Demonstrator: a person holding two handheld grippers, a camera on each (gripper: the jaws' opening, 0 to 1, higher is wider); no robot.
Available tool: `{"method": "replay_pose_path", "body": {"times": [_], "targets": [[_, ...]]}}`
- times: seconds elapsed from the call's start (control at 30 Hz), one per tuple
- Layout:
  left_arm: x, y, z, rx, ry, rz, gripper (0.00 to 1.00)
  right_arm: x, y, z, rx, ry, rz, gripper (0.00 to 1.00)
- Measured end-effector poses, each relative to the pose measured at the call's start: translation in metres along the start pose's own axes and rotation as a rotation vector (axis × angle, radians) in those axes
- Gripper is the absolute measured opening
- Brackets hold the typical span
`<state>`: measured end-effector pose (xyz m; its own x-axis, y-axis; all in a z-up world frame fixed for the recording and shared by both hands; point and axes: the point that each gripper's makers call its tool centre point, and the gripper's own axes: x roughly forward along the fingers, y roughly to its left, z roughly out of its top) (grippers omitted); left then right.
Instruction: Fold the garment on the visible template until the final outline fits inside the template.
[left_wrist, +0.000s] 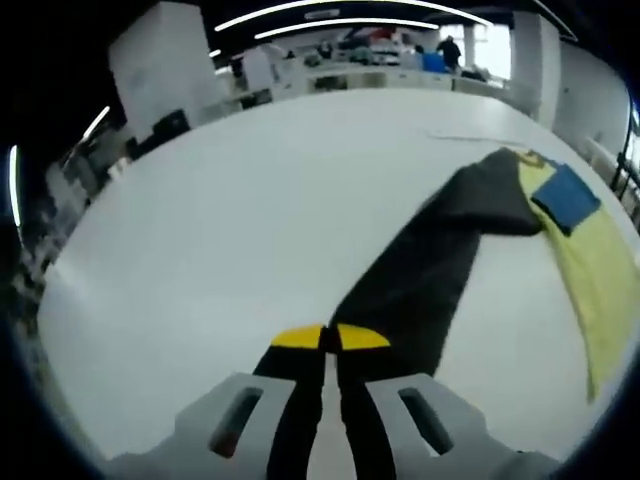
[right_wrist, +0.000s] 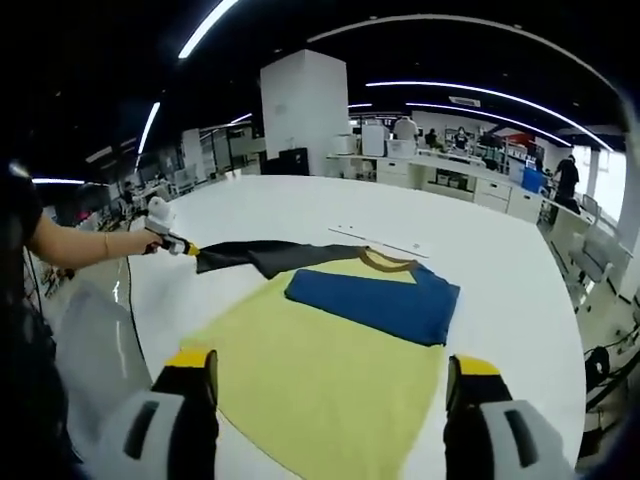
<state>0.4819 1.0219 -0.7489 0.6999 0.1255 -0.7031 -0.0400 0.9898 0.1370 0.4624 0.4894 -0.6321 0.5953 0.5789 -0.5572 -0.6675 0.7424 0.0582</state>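
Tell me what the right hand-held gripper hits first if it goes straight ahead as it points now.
Probably the yellow shirt body lying beyond the open right hand-held gripper, then the folded blue sleeve; depth is unclear.

Matt soft cloth: garment (right_wrist: 330, 370), yellow body, blue folded sleeve, dark sleeve. Smooth white faintly glossy surface (right_wrist: 480, 250) beneath the garment. Plastic grey claw housings.

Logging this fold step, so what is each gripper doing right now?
Left gripper: shut on the dark sleeve, pulled out sideways.
Right gripper: open, holding nothing, above the yellow shirt.
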Motion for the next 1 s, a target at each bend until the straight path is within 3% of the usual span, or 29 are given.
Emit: {"method": "replay_pose_path", "body": {"times": [0.17, 0.27, 0.33, 0.63, 0.73, 0.87, 1.0], "targets": [[-0.006, 0.003, -0.004, -0.010, 0.012, 0.030, 0.06, 0.000, 0.001, 0.001, 0.007, -0.005, -0.001, 0.95], [-0.008, 0.004, -0.003, -0.074, -0.023, 0.028, 0.15, 0.000, 0.001, 0.002, 0.006, -0.005, 0.000, 0.96], [-0.008, 0.014, -0.003, -0.138, -0.044, 0.021, 0.22, 0.001, 0.002, 0.002, 0.006, -0.005, 0.002, 0.96], [-0.022, -0.010, 0.005, -0.266, -0.150, 0.011, 0.44, 0.002, 0.005, 0.003, 0.010, -0.008, 0.011, 0.96], [-0.025, -0.022, 0.008, -0.346, -0.201, 0.009, 0.46, 0.002, 0.005, 0.003, 0.008, -0.008, 0.014, 0.96], [-0.024, -0.034, 0.003, -0.366, -0.195, 0.024, 0.51, 0.002, 0.005, 0.004, 0.005, -0.011, 0.014, 0.96], [-0.016, -0.026, 0.000, -0.401, -0.193, 0.039, 0.50, 0.002, 0.004, 0.004, 0.007, -0.013, 0.013, 0.96]]}}
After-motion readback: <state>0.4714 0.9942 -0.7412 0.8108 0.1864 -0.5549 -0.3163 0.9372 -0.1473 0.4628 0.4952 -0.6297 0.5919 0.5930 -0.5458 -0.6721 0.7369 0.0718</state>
